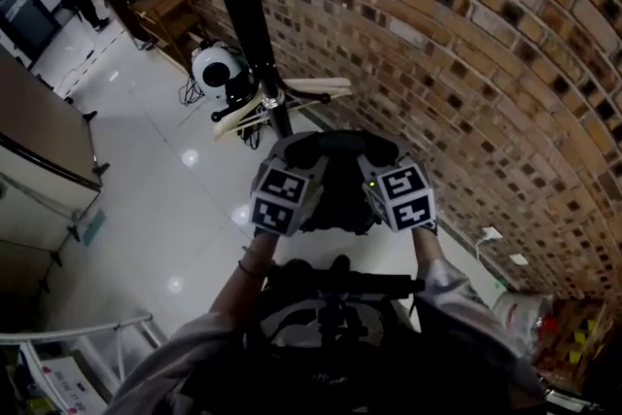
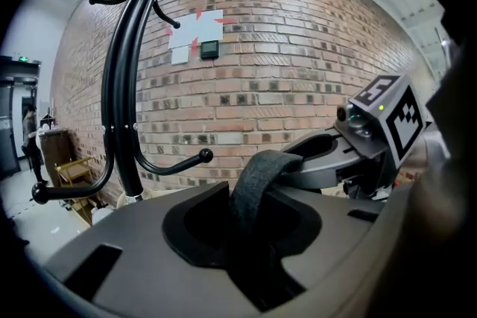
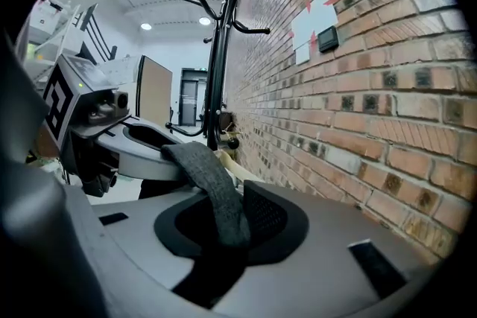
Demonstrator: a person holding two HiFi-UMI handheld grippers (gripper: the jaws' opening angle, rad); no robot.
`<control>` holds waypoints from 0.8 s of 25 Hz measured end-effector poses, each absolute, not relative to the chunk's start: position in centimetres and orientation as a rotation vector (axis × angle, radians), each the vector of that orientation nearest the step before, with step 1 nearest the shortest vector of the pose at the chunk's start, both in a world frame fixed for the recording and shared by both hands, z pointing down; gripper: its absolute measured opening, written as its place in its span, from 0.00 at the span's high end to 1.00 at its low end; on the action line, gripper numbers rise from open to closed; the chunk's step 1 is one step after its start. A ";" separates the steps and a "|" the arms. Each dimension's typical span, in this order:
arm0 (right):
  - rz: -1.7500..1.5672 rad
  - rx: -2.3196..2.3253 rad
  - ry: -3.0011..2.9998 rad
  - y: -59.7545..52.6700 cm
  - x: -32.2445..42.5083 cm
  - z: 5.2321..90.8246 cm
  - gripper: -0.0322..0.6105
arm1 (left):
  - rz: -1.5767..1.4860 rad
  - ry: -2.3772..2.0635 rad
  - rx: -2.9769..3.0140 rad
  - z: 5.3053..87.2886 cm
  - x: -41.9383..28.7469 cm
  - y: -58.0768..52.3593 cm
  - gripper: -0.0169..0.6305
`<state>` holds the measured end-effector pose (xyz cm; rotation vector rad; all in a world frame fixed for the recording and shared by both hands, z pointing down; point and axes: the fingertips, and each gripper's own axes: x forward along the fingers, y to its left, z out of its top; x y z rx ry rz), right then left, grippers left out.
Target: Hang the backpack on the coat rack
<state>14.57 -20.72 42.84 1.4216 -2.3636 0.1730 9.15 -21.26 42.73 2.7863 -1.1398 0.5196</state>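
Beside a red-brown brick wall (image 1: pixel 466 63), holding up a black fabric backpack (image 1: pixel 342 201) before a tall black metal coat rack (image 1: pixel 243 15).

Carried by its dark grey woven top strap (image 2: pixel 261 175), with the jaws of the left gripper (image 2: pixel 250 227) and of the right gripper (image 3: pixel 223 227) both clamped on that one loop, side by side and nearly touching. Hanging just beneath them above a glossy pale tiled floor (image 1: pixel 146 190), near the rack's pole but resting on none of its curved, ball-tipped hooks (image 2: pixel 175 162).

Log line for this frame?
left gripper: shut on strap | right gripper: shut on strap | backpack: not yet hung | coat rack: ahead
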 end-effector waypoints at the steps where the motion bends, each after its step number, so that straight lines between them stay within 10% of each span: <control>1: 0.165 1.407 -2.370 -21.1 14.7 42.7 0.80 | 0.508 -1.153 2.779 42.6 9.3 -21.6 0.82; 20: 0.070 1.227 -2.428 -28.5 13.7 41.1 0.80 | 0.471 -1.260 2.703 41.1 8.7 -27.8 0.82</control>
